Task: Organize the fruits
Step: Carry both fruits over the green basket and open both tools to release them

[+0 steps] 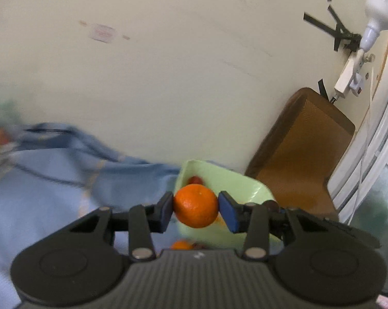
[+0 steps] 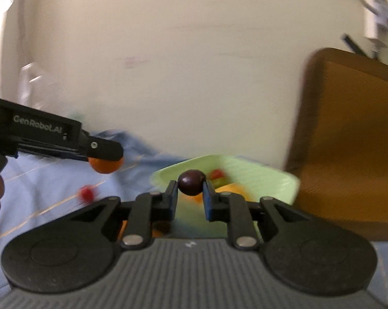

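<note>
The left gripper (image 1: 196, 207) pinches an orange (image 1: 196, 205) above the green tray (image 1: 241, 184); the right gripper (image 2: 191, 189) is closed on a dark plum (image 2: 191, 182). Both fruits hang over the tray on the blue cloth (image 1: 52, 185).

Your left tool (image 1: 196, 206): black, blue pads, ribbed grey body; it grips a bright orange tangerine (image 1: 196, 205). Your right tool (image 2: 191, 186) matches, on a dark purple plum (image 2: 191, 182). Pale green tray (image 1: 235, 180). Light blue cloth (image 1: 52, 180), thin tan stripes. Brown chair (image 2: 348, 141). Cream wall (image 1: 168, 77).
</note>
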